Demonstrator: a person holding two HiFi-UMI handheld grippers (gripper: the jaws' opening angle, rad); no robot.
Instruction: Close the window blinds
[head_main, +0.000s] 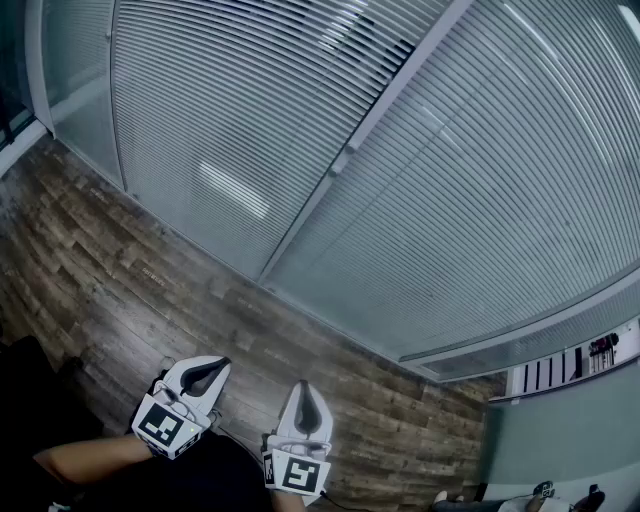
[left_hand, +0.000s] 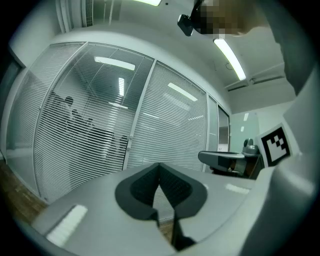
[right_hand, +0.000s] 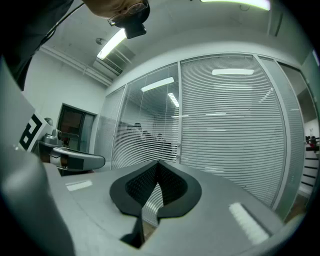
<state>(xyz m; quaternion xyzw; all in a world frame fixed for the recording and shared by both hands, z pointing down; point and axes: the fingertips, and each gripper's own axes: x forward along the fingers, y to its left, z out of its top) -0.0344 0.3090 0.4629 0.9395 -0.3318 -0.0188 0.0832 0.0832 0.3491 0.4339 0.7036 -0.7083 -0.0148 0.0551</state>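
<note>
My left tongs (head_main: 205, 376) and right tongs (head_main: 304, 404) sit pinched shut, empty, well short of the blinds (head_main: 300, 150). Poking in closed, I risk bending slats.

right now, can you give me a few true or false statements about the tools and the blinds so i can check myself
1. The left tool and the right tool are both shut, with nothing between their jaws. True.
2. The left tool grips a cord of the blinds. False: it holds nothing and is clear of them.
3. The floor is made of wooden planks. True.
4. The blinds are pulled all the way up, leaving the glass bare. False: their slats hang down across the panes.
</note>
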